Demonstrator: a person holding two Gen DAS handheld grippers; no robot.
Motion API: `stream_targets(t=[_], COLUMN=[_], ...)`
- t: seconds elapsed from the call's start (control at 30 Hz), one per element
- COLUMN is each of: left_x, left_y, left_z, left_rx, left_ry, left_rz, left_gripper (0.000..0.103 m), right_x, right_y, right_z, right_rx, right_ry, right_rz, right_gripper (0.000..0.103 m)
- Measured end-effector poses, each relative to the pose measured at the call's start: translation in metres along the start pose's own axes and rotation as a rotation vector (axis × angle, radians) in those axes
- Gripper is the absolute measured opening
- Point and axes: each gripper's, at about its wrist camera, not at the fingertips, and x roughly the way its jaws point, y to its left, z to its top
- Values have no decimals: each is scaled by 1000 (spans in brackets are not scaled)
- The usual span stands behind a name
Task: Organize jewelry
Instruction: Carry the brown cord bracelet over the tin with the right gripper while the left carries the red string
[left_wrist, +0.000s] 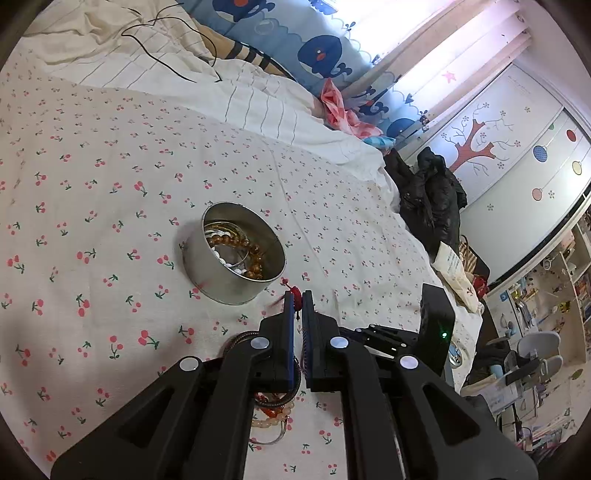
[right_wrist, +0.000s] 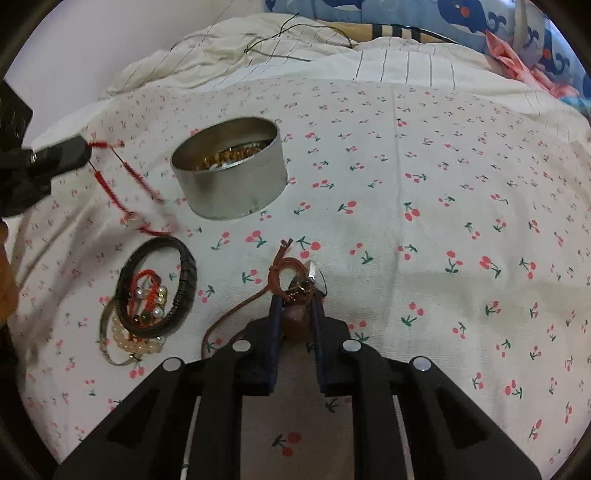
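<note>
A round metal tin (left_wrist: 236, 254) sits on the cherry-print bedsheet, with bead bracelets inside; it also shows in the right wrist view (right_wrist: 231, 171). My left gripper (left_wrist: 297, 295) is shut on a red cord bracelet (left_wrist: 295, 293), just right of the tin; the right wrist view shows the cord (right_wrist: 122, 184) hanging from it, lifted. My right gripper (right_wrist: 297, 295) is shut on a brown cord necklace (right_wrist: 284, 269) with a pendant. A pile of bracelets (right_wrist: 147, 295) lies left of it: a black bangle, pearls, red cord, a thin metal bangle.
A rumpled striped blanket (right_wrist: 295, 55) with a black cable lies behind the tin. The bed's edge runs at the right in the left wrist view, with dark clothes (left_wrist: 428, 192) and a cluttered floor beyond.
</note>
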Motion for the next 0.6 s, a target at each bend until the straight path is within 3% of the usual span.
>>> stream_targets(t=[0.37, 0.43, 0.6], left_x=[3, 4, 11], left_y=[-6, -11, -34], left_z=[0, 0, -2], left_rx=[22, 46, 184], left_ry=[1, 1, -12], left_rz=[1, 32, 199], left_gripper=[3, 3, 4], right_x=[-42, -47, -53], right_y=[-6, -4, 4], right_z=[13, 15, 23], right_rx=[72, 72, 55], right_ry=[-181, -201, -230], right_rz=[137, 148, 145], right_gripper=[16, 16, 16])
